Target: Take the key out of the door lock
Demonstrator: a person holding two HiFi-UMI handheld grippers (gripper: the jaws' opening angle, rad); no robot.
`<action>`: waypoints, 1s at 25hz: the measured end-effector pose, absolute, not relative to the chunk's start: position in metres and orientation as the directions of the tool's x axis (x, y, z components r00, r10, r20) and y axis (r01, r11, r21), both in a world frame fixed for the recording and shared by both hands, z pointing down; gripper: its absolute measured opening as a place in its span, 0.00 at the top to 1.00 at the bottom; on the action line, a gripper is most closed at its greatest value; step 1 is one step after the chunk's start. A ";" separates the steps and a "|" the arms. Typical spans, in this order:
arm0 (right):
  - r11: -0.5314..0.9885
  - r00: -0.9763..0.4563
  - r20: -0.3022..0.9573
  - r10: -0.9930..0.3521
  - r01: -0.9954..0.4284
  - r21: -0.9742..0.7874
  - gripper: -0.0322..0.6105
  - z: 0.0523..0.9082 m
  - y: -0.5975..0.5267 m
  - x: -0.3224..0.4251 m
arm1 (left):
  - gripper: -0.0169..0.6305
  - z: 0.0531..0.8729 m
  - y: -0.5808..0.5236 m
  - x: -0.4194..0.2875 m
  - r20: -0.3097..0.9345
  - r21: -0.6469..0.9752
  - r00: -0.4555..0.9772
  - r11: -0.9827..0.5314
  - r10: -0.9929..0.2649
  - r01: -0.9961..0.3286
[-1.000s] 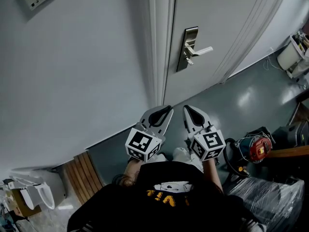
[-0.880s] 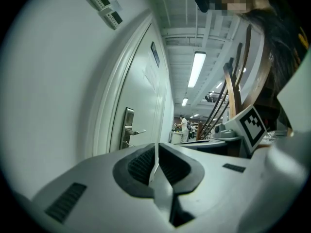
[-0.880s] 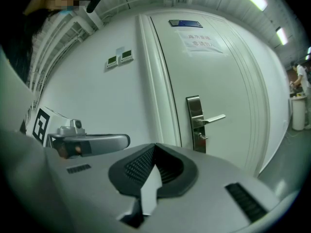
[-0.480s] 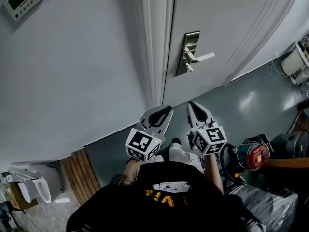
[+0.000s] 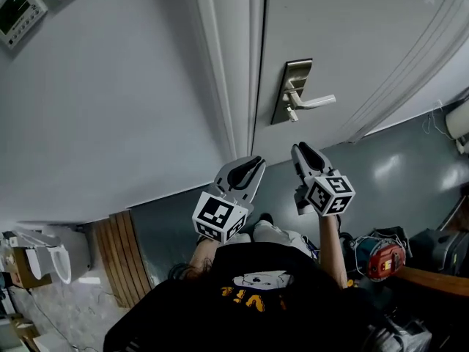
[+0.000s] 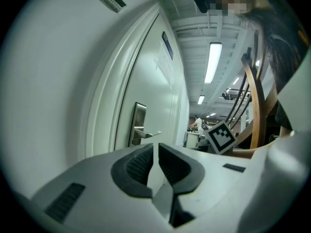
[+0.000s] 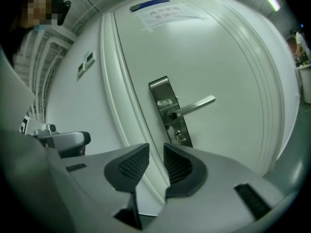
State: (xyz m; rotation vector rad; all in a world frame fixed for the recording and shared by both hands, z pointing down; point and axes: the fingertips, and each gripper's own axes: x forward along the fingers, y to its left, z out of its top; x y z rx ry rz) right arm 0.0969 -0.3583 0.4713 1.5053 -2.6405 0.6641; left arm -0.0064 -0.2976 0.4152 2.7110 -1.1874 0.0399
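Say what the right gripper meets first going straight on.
Probably the white door, just below its silver lock plate; depth is unclear. The right gripper has just been opening its jaws, empty.

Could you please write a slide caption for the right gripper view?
Right hand-held gripper, jaws just opening with nothing between them, faces the lock cylinder under the lever handle.

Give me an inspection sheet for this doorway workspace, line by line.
Surface: grey floor, glossy.
Job's things: white door; silver lock plate with lever handle; small key in keyhole below lever.
Clutter: red power tool and wooden slats on floor.
Grippers: left gripper shut, empty; right gripper open, jaws just opening, nothing between; both short of lock.
Cables: thin cable on floor, far right.
Surroundings: white wall, wall-mounted control panel.
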 end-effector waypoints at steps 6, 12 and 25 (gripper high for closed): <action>0.455 -0.595 0.221 -0.773 -0.762 -0.461 0.81 0.486 -0.400 0.111 | 0.93 0.415 -0.312 0.004 0.103 0.143 0.617 -0.603 -0.780 -0.785; 0.423 -0.646 0.198 -0.738 -0.671 -0.609 0.79 0.500 -0.436 0.112 | 0.93 0.414 -0.318 0.010 0.107 0.127 0.560 -0.547 -0.822 -0.827; 0.309 -0.711 0.092 -0.697 -0.414 -0.856 0.76 0.518 -0.453 0.121 | 0.93 0.418 -0.332 0.001 0.113 0.121 0.440 -0.427 -0.891 -0.896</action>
